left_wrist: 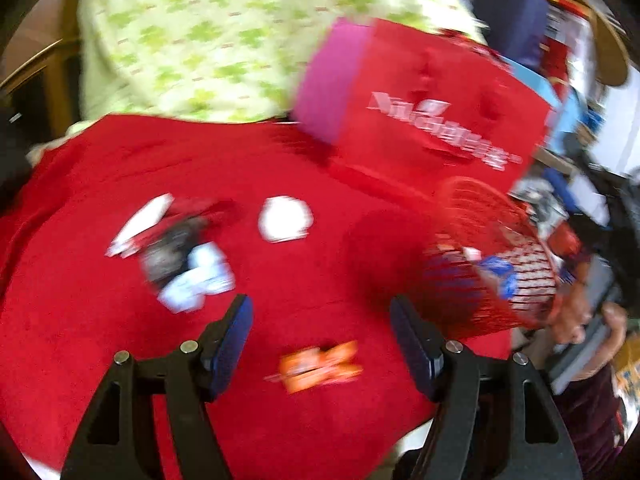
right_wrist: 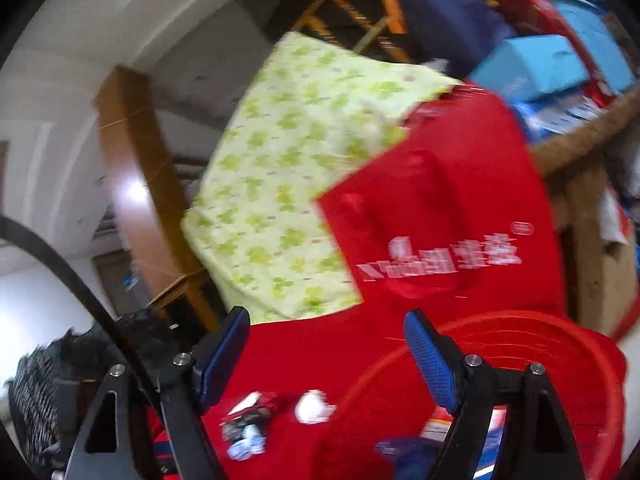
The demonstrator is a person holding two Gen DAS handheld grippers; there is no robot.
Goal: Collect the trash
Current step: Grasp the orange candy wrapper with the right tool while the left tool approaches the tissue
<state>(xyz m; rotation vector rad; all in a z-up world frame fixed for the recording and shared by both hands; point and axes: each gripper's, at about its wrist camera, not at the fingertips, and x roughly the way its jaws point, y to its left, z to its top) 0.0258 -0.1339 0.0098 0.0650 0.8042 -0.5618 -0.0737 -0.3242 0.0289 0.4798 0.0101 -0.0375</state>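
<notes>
An orange wrapper (left_wrist: 318, 366) lies on the red cloth (left_wrist: 100, 340) just ahead of my open, empty left gripper (left_wrist: 320, 320). A pile of red, black and pale blue wrappers (left_wrist: 176, 248) lies at the left, and a white crumpled piece (left_wrist: 285, 219) in the middle. A red mesh basket (left_wrist: 488, 264) at the right holds some wrappers. In the right wrist view, my right gripper (right_wrist: 326, 340) is open and empty above the basket (right_wrist: 500, 344); the wrapper pile (right_wrist: 248, 424) and white piece (right_wrist: 314, 406) lie below it.
A red bag with white lettering (left_wrist: 432, 116) stands behind the basket. A green-patterned cloth (left_wrist: 220, 40) hangs at the back over a wooden frame (right_wrist: 132, 168). Blue boxes (right_wrist: 532, 64) are stacked at the far right. Both views are motion-blurred.
</notes>
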